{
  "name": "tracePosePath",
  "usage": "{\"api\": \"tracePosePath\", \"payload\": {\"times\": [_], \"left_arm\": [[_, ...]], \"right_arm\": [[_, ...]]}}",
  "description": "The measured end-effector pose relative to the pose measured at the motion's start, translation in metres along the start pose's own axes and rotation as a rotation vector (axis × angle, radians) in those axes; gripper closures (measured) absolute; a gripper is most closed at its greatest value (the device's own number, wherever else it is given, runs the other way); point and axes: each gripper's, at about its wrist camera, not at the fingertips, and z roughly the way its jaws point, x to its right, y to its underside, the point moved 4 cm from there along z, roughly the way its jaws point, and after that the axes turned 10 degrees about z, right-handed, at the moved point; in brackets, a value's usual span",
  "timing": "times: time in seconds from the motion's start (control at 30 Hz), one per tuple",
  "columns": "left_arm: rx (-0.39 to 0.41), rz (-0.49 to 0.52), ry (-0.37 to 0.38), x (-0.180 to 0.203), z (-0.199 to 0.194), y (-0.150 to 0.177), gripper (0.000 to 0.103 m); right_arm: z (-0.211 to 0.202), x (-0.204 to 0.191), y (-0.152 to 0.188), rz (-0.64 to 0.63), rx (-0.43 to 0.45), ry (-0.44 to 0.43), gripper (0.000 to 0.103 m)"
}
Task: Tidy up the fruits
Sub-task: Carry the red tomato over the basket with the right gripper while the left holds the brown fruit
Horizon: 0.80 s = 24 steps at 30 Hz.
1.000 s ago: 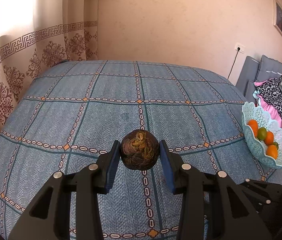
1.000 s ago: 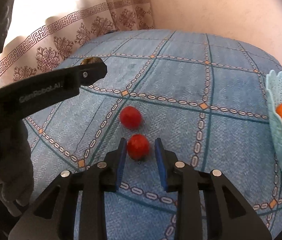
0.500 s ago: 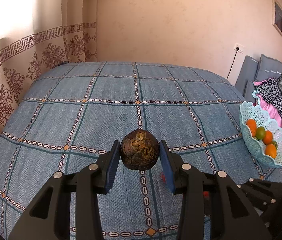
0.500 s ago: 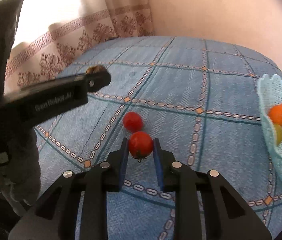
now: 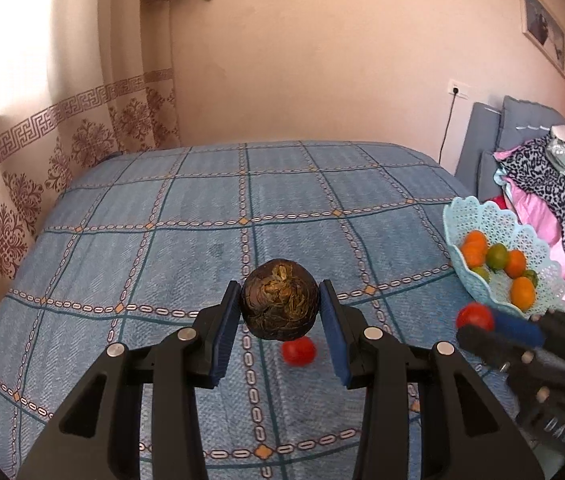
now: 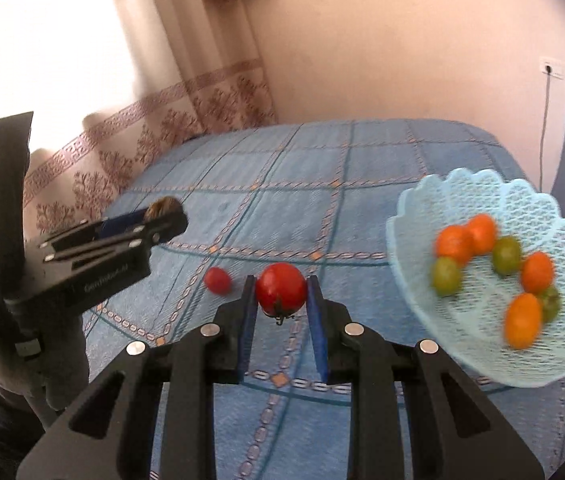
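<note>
My left gripper (image 5: 279, 308) is shut on a dark brown wrinkled round fruit (image 5: 279, 305), held above the blue patterned bedspread (image 5: 162, 248). My right gripper (image 6: 281, 294) is shut on a red tomato (image 6: 281, 290), lifted off the bed; the same tomato (image 5: 474, 316) shows at the right of the left wrist view. A second red tomato (image 6: 217, 280) (image 5: 298, 353) lies on the bedspread below. A light blue lattice fruit bowl (image 6: 482, 200) (image 5: 482, 216) to the right holds several orange and green fruits. The left gripper (image 6: 162, 218) appears at the left of the right wrist view.
A patterned curtain (image 5: 42, 160) hangs along the bed's left side and a pink wall (image 5: 322, 60) stands behind. A grey headboard and a pile of clothes (image 5: 542, 184) lie beyond the bowl at the right.
The right gripper shut on the tomato, lifted it off the bed and swung right toward the bowl. The left gripper rose a little with the brown fruit.
</note>
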Motion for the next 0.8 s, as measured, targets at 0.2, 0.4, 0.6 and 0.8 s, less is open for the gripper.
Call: {"api": "tracePosePath", "payload": {"times": [0.2,0.4,0.6,0.8], "left_arm": [[0.014,0.046,0.008,0.023,-0.006,-0.007,0.063],[0.024,0.096,0.033,0.048,-0.007,-0.015,0.063],[0.023,0.137,0.101,0.080,-0.004,-0.021,0.063],[0.035,0.171,0.164,0.105,0.001,-0.029,0.063]], "right_arm": [[-0.022,0.026,-0.008,0.049,0.052,0.020,0.078],[-0.036,0.046,-0.016,0.094,0.097,0.036,0.078],[-0.044,0.077,-0.024,0.168,0.126,0.085,0.078],[-0.052,0.109,-0.030,0.233,0.146,0.145,0.078]]}}
